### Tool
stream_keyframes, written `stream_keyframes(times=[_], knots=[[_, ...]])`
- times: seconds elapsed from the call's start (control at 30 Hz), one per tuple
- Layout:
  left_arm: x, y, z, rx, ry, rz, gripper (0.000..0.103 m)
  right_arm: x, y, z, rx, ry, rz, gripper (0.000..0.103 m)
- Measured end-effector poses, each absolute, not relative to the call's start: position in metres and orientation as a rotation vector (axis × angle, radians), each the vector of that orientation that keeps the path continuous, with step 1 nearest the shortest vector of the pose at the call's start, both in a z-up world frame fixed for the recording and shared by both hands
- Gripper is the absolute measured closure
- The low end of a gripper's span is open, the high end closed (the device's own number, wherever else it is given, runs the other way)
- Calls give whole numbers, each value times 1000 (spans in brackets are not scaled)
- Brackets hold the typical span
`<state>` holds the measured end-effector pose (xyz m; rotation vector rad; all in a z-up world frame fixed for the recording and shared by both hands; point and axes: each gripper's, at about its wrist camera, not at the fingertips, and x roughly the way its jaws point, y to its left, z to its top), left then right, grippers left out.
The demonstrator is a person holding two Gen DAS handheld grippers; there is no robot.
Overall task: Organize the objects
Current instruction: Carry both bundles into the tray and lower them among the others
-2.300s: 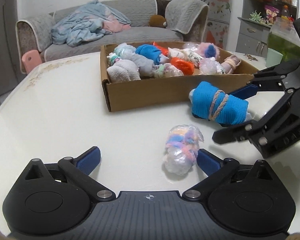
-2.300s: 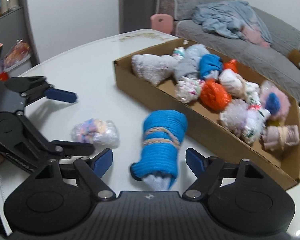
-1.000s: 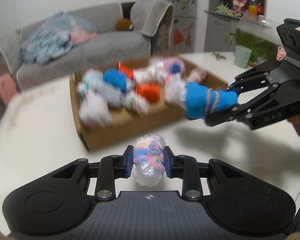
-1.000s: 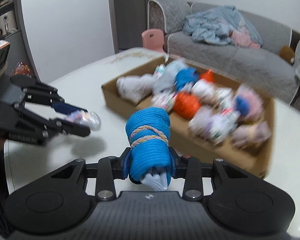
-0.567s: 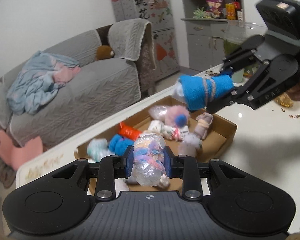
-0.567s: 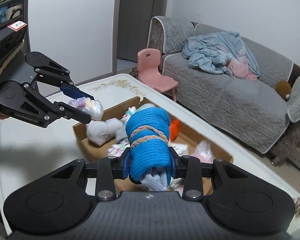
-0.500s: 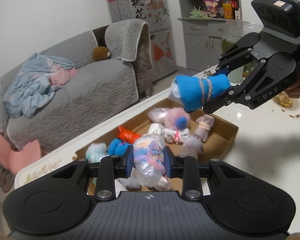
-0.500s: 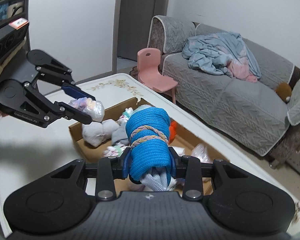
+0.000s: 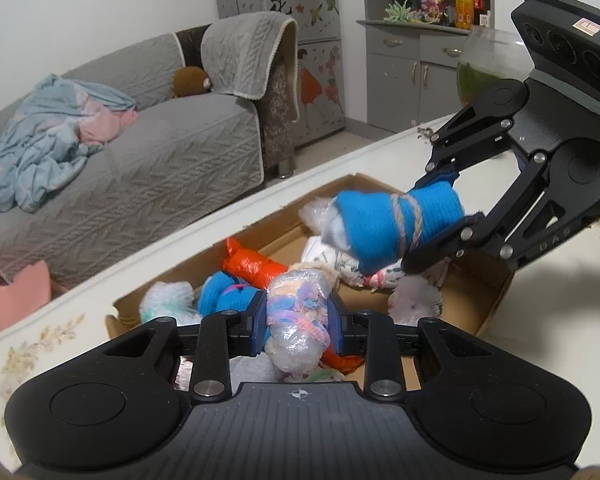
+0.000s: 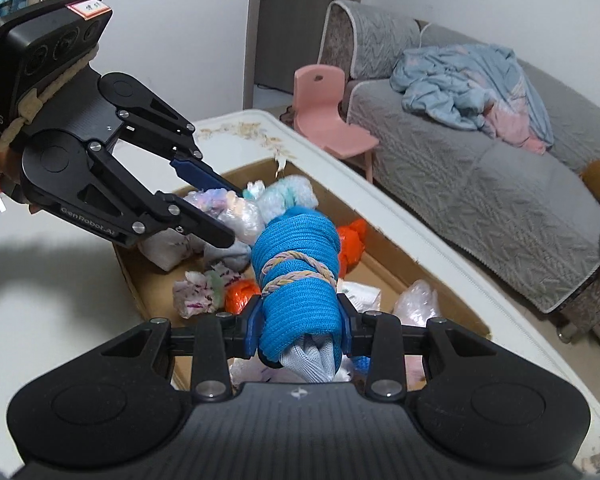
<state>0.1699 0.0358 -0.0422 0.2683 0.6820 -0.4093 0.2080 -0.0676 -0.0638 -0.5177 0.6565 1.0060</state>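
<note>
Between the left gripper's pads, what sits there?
A plastic-wrapped pastel bundle, clamped by the left gripper above the cardboard box; the left wrist view shows it.

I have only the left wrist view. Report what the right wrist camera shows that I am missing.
Observer: A grey sock end sticks out of the blue twine-tied roll behind the right gripper's pads.
Operator: Check under the left gripper's plastic-wrapped bundle.
Observer: A white bundle lies in the cardboard box's corner, below its fingers.
Operator: Identify the pink shape at my left edge.
Observer: A small pink chair beside the sofa.
</note>
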Motion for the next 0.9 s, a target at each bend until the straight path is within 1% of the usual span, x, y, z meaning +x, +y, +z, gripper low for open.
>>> stream_keyframes(times=[0.67,0.9], knots=[[187,38,-77,169,698,-352,66,216,-64,-100,-504,722,967,69],[188,35,-84,169,712,-362,66,217,-66,-103,-499,733,966,69]])
